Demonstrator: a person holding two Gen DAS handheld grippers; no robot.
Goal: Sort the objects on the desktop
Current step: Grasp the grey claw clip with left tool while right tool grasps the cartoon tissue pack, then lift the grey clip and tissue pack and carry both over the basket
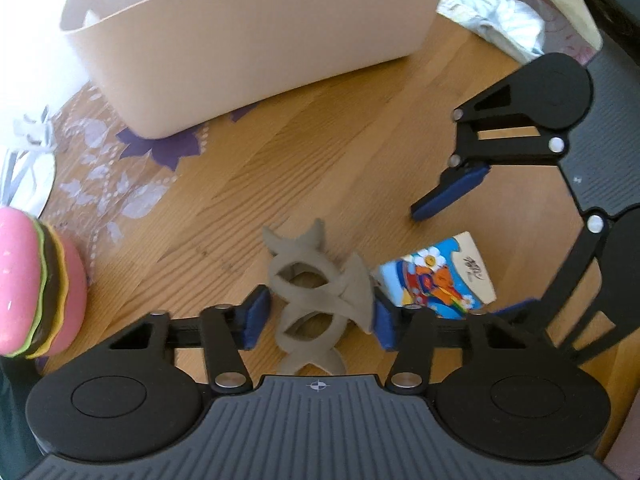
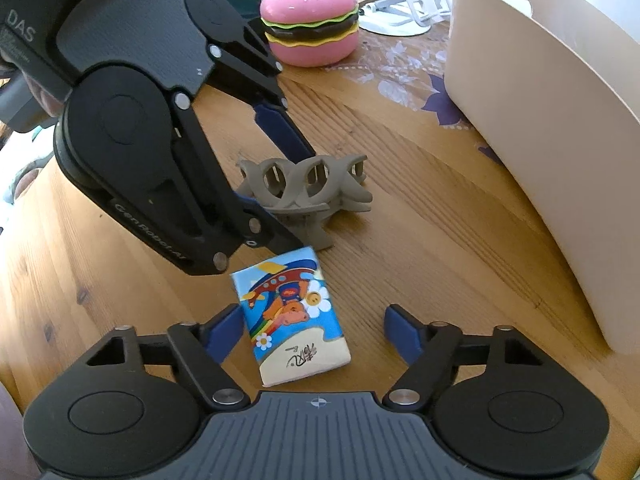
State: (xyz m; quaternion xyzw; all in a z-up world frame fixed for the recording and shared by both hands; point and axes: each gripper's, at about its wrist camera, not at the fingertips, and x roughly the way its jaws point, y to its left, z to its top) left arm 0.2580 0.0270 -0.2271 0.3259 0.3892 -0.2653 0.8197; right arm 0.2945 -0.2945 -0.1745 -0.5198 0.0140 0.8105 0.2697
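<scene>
A grey hair clip lies on its side on the wooden table. My left gripper straddles it, both blue pads against its sides. In the right wrist view the left gripper reaches down over the hair clip from the upper left. Just beside the clip lies a small colourful tissue pack. My right gripper stands open around the pack: the left pad touches its edge and the right pad is apart from it. In the left wrist view the right gripper brackets the tissue pack.
A large beige bin stands behind the objects. A pink toy burger sits at the table's far left. Crumpled cloth lies past the bin. A white stand is behind the burger.
</scene>
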